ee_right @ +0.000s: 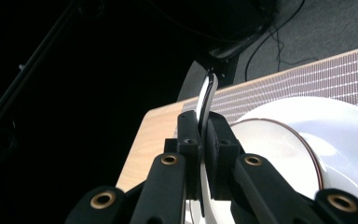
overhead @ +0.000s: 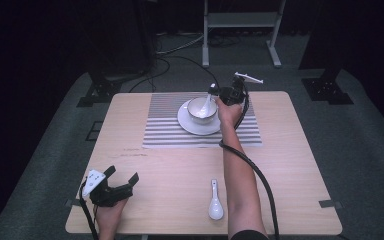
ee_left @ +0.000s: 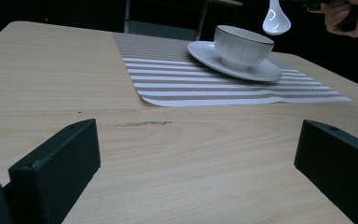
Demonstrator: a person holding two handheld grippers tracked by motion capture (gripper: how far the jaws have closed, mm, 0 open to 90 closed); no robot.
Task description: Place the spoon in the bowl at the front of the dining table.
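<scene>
Over bowl [overhead: 202, 108], right gripper [ee_right: 204, 122] clamping spoon [ee_right: 206, 100]

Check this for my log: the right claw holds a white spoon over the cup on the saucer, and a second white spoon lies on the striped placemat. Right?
Nearly. The right claw does hold a white spoon over the cup on the saucer, but the second spoon lies on the bare wooden table near the front edge, well off the striped placemat. The high view shows this.

White spoon [ee_left: 276, 18] hangs above cup [ee_left: 242, 45] on saucer [ee_left: 261, 71]
</scene>
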